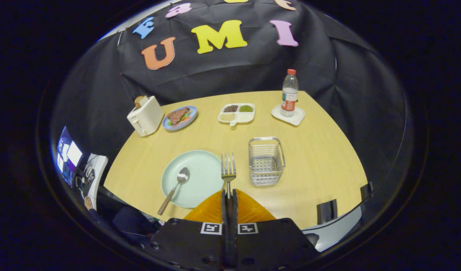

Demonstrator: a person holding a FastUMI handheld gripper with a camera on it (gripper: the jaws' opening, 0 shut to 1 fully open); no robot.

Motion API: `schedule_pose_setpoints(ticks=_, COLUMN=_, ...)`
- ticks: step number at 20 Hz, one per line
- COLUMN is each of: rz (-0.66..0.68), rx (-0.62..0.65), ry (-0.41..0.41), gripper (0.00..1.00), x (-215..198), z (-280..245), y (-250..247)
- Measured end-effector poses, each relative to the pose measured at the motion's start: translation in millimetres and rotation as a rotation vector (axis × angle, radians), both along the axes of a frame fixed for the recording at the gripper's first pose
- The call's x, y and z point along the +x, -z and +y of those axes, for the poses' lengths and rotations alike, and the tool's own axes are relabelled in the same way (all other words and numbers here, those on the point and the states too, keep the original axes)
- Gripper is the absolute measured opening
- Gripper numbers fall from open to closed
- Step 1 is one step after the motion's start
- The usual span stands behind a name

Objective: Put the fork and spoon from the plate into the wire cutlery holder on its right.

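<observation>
I'm pinching the fork [228,171] by its handle in my tongs [229,195], both fingers pressed on it, tines pointing ahead between the plate [200,169] and the wire holder [266,161]. The spoon [175,187] is lying on the plate, on the desk [320,150].

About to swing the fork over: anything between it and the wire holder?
Nothing visible. The gripper is shut on the fork, lifted beside the plate; only bare table lies between it and the wire holder.
</observation>
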State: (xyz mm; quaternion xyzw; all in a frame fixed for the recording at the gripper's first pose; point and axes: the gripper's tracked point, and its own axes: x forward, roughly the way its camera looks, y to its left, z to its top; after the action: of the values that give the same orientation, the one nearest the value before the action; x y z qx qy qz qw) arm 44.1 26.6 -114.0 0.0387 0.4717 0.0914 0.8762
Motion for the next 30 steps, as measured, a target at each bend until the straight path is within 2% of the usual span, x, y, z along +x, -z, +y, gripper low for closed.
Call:
schedule_pose_setpoints(ticks=6, rz=0.085, rx=-0.07, ry=0.029, gripper=0.0, x=21, z=-40, y=-7)
schedule_pose_setpoints(ticks=15, rz=0.25, rx=-0.073, ry=0.068, gripper=0.01, x=48, z=-45, y=7)
schedule_pose_setpoints(ticks=23, rz=0.232, rx=-0.071, ry=0.104, gripper=0.11, x=59, z=-46, y=1)
schedule_pose_setpoints(ticks=24, rz=0.219, rx=-0.064, ry=0.113, gripper=0.15, x=61, z=-47, y=-3)
schedule_pose_setpoints(ticks=29, rz=0.149, rx=-0.03, ry=0.137, gripper=0.78, x=62, z=-41, y=-30)
schedule_pose_setpoints(ticks=30, rz=0.134, rx=-0.02, ry=0.132, gripper=0.84, x=59, z=-36, y=-36)
